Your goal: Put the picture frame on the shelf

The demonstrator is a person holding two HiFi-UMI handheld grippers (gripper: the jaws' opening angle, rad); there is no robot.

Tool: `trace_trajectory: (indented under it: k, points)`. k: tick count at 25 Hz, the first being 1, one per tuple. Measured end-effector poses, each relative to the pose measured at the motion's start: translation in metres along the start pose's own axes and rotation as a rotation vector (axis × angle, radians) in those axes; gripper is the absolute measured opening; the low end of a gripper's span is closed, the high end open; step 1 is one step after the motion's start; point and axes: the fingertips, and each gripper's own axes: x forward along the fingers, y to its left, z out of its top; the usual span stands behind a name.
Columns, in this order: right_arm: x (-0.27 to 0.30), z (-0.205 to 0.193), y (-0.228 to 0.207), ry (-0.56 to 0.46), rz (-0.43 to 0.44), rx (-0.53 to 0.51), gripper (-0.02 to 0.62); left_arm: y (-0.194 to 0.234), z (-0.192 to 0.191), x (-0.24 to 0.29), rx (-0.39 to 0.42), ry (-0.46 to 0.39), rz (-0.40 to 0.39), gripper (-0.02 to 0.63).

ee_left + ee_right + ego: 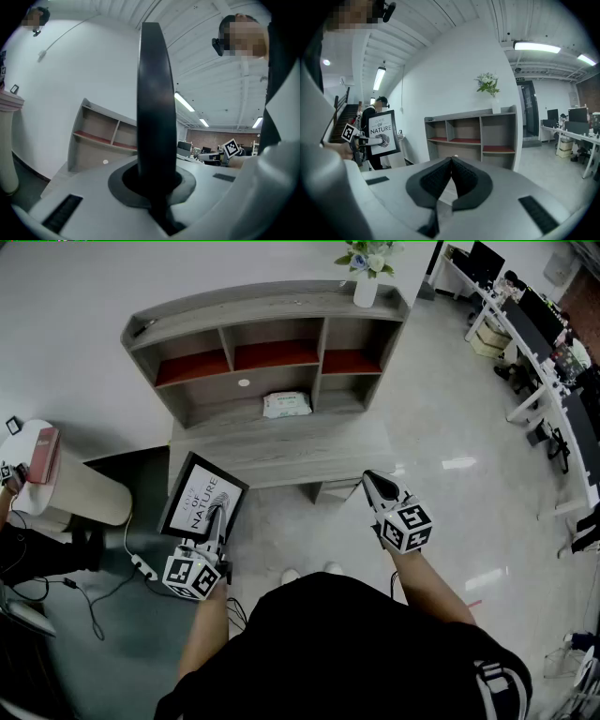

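From the head view, the person is standing facing the shelf point(272, 362). The left gripper point(214, 523) is clamping the lower edge of the picture frame point(202, 495), which is rising out of its jaws with the printed face turned up toward the camera. The shelf is lying ahead of that gripper, well apart from it. The right gripper point(377, 486) is hovering off to the frame's right with nothing in it.

In the left gripper view, the frame point(155, 117) is showing edge-on, a dark band standing straight up from between the jaws of the gripper point(154, 187), which are pressing tight on it. The shelf point(103, 136) is sitting ahead and to the left.

In the right gripper view, the gripper point(451, 168) is closed, pads meeting on nothing. The frame point(382, 133) is far off to its left and the shelf point(473, 136) straight ahead.

I'd say the grip near one edge is inviting a swing, so carrying it forward slowly and upright, and steadying with the free gripper, looks wise.
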Motion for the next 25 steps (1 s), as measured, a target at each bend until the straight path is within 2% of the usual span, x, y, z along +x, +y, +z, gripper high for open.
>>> trace_trajectory:
  k: [10,17,25]
  points:
    - [-0.001,0.002,0.008,-0.025,0.002,0.015,0.015,-0.009,0.007,0.007,-0.038,-0.005,-0.046,0.029]
    - [0.008,0.004,0.003,-0.027,-0.056,0.029,0.015,0.008,0.013,0.005,-0.039,-0.012,-0.045,0.028]
    - [0.018,0.004,0.023,-0.022,-0.087,0.031,0.015,0.032,0.020,0.000,-0.042,-0.007,-0.073,0.029]
